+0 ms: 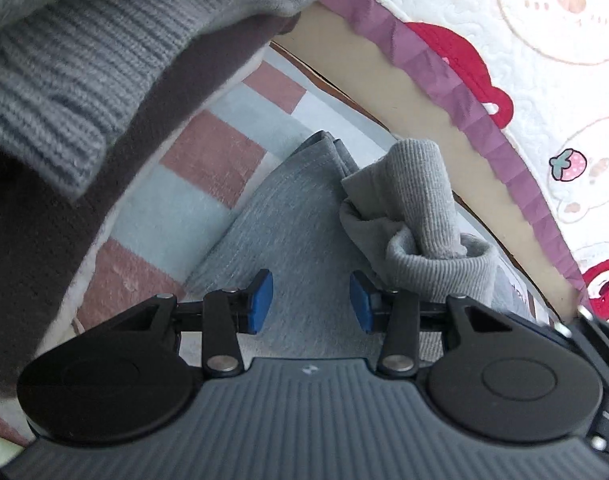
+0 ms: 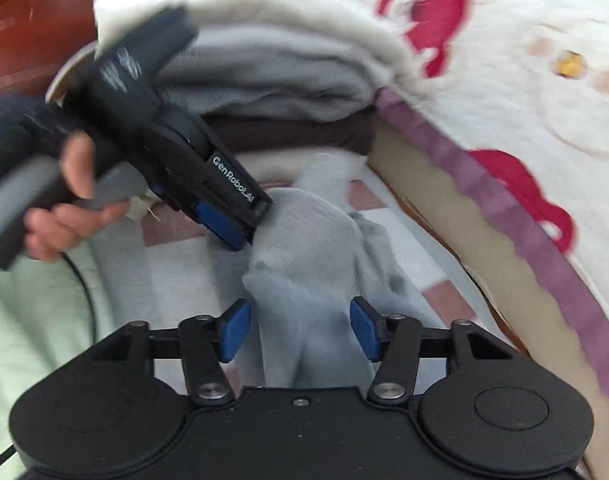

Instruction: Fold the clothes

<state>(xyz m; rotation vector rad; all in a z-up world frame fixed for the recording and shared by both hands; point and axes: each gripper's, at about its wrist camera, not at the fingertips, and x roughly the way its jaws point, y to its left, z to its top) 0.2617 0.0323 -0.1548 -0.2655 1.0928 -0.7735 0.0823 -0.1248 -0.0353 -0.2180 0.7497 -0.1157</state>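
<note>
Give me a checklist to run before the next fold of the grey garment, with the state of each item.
1. Left gripper jaws apart over the grey garment, no cloth pinched: ok.
2. Right gripper jaws apart, cloth between them but not pressed: ok.
3. Garment lying flat: not ok, bunched.
4. Ribbed cuff straightened: not ok, rolled up.
5. Folded stack clear of the work: ok.
6. Whole garment in view: cannot tell.

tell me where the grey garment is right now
The grey garment lies bunched on the checked blanket, centre of both wrist views, beside the purple-trimmed bed edge, between the right gripper's open jaws.
</note>
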